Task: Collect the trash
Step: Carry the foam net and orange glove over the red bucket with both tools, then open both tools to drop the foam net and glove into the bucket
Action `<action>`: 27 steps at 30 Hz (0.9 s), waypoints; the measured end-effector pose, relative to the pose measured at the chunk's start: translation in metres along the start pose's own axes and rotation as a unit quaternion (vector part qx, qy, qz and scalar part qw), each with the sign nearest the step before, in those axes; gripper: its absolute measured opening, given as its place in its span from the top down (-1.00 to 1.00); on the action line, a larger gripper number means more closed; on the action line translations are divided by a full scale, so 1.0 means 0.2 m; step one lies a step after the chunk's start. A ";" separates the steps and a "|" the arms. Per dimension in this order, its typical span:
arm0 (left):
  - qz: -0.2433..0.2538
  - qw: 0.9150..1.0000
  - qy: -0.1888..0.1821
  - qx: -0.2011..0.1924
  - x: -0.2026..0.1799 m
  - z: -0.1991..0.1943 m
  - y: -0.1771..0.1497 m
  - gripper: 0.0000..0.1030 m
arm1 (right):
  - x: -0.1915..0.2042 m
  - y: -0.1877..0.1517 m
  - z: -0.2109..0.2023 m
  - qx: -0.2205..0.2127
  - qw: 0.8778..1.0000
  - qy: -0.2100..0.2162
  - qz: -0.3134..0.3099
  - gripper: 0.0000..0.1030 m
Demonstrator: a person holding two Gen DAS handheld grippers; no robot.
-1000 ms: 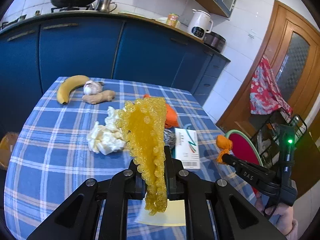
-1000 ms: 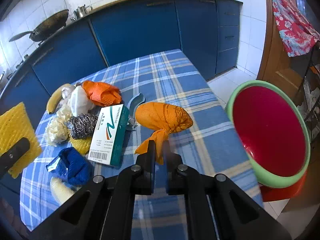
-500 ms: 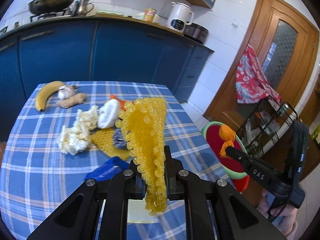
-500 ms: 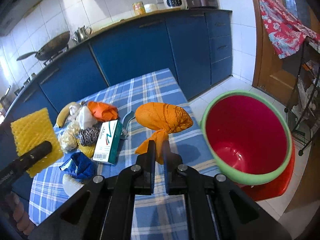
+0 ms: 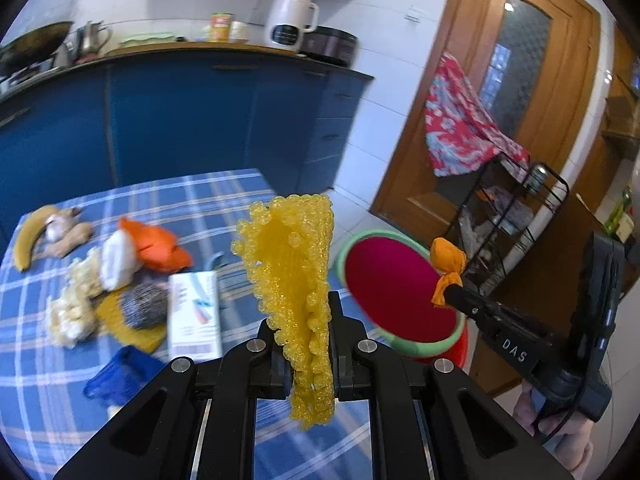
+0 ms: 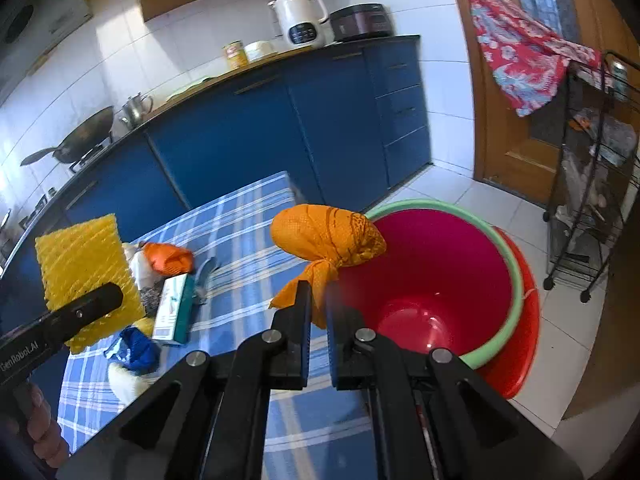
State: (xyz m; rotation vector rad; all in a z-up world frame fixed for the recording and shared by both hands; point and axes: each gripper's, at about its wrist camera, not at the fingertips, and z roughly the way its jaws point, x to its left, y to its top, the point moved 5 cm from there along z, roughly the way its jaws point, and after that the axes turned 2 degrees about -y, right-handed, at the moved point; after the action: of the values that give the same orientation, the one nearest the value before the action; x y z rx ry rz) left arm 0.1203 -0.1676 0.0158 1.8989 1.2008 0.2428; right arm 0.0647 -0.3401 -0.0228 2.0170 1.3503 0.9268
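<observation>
My left gripper is shut on a yellow foam net sheet, held upright above the table; the sheet also shows in the right wrist view. My right gripper is shut on the knot of an orange tied bag, held at the near rim of the red bin with a green rim. In the left wrist view the orange bag hangs over the bin, beside the table's right edge.
On the blue checked tablecloth lie an orange bag, white paper wads, a steel scourer, a white-green box, a blue wrapper, a banana and ginger. A wire rack stands by the door.
Both grippers have swung right and lifted, from over the table towards the red bin. The orange bag now sits at the bin's rim. Both grips are unchanged.
</observation>
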 end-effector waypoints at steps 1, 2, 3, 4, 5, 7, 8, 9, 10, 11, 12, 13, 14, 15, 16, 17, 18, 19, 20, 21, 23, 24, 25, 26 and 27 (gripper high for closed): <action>0.005 1.000 -0.002 0.001 -0.02 0.02 0.01 0.75 | -0.03 0.00 -0.01 -0.003 1.000 -0.004 0.002 0.84; 0.011 1.000 -0.005 0.002 -0.05 0.04 0.02 0.75 | -0.06 0.00 -0.01 -0.005 1.000 -0.009 0.004 0.84; 0.017 1.000 -0.008 0.005 -0.08 0.06 0.03 0.75 | -0.08 0.00 -0.01 -0.005 1.000 -0.011 0.006 0.84; 0.022 1.000 -0.011 0.007 -0.10 0.09 0.03 0.75 | -0.10 0.00 -0.01 -0.005 1.000 -0.014 0.009 0.84; 0.026 0.999 -0.015 0.011 -0.13 0.12 0.04 0.75 | -0.14 0.00 0.00 -0.004 1.000 -0.016 0.014 0.84; 0.029 0.999 -0.023 0.018 -0.16 0.16 0.05 0.75 | -0.19 0.00 0.02 -0.001 0.999 -0.022 0.023 0.84; 0.031 0.999 -0.028 0.022 -0.18 0.20 0.05 0.75 | -0.21 0.00 0.02 0.001 0.999 -0.025 0.026 0.84; 0.032 0.999 -0.030 0.025 -0.19 0.22 0.06 0.75 | -0.24 -0.01 0.04 0.003 0.999 -0.028 0.030 0.84; 0.034 0.999 -0.032 0.028 -0.21 0.25 0.06 0.75 | -0.26 -0.01 0.04 0.005 0.999 -0.030 0.033 0.84; 0.036 0.998 -0.034 0.031 -0.22 0.27 0.06 0.75 | -0.28 -0.01 0.05 0.007 0.999 -0.034 0.036 0.84; 0.038 0.998 -0.038 0.035 -0.23 0.30 0.06 0.75 | -0.30 -0.01 0.07 0.009 0.999 -0.038 0.038 0.84; 0.040 0.998 -0.041 0.039 -0.25 0.33 0.05 0.75 | -0.32 -0.01 0.08 0.010 0.998 -0.041 0.040 0.84; 0.041 0.997 -0.043 0.044 -0.26 0.36 0.04 0.75 | -0.34 -0.02 0.09 0.012 0.998 -0.044 0.042 0.84; 0.041 0.997 -0.044 0.049 -0.27 0.39 0.03 0.75 | -0.36 -0.02 0.10 0.015 0.998 -0.047 0.045 0.84; 0.041 0.997 -0.045 0.053 -0.27 0.41 0.03 0.75 | -0.38 -0.02 0.12 0.018 0.998 -0.050 0.047 0.83; 0.040 0.996 -0.047 0.058 -0.28 0.44 0.02 0.75 | -0.40 -0.02 0.14 0.022 0.997 -0.054 0.047 0.83; 0.040 0.996 -0.048 0.062 -0.28 0.46 0.02 0.75 | -0.42 -0.03 0.16 0.026 0.997 -0.058 0.049 0.82; 0.040 0.996 -0.047 0.065 -0.28 0.48 0.01 0.75 | -0.43 -0.04 0.19 0.031 0.996 -0.060 0.051 0.82; 0.040 0.996 -0.047 0.069 -0.28 0.50 0.01 0.75 | -0.45 -0.04 0.21 0.036 0.996 -0.062 0.054 0.81; 0.040 0.995 -0.047 0.072 -0.28 0.51 0.01 0.75 | -0.46 -0.05 0.23 0.040 0.995 -0.065 0.057 0.80; 0.040 0.995 -0.046 0.077 -0.28 0.55 0.00 0.75 | -0.49 -0.06 0.27 0.047 0.995 -0.068 0.062 0.77; 0.041 0.995 -0.046 0.078 -0.28 0.56 0.00 0.75 | -0.50 -0.07 0.28 0.050 0.994 -0.070 0.065 0.76; 0.041 0.995 -0.046 0.080 -0.28 0.57 0.00 0.75 | -0.51 -0.07 0.30 0.052 0.994 -0.070 0.066 0.75; 0.042 0.995 -0.045 0.081 -0.28 0.59 0.00 0.75 | -0.52 -0.07 0.31 0.054 0.994 -0.071 0.068 0.73; 0.043 0.995 -0.045 0.083 -0.28 0.60 0.00 0.75 | -0.53 -0.08 0.32 0.055 0.994 -0.071 0.069 0.70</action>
State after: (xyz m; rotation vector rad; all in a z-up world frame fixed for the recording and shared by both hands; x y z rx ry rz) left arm 0.1582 -0.2801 -0.0431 2.0848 1.1098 0.1036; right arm 0.0777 -0.4374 -0.0993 2.2388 1.2203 0.7661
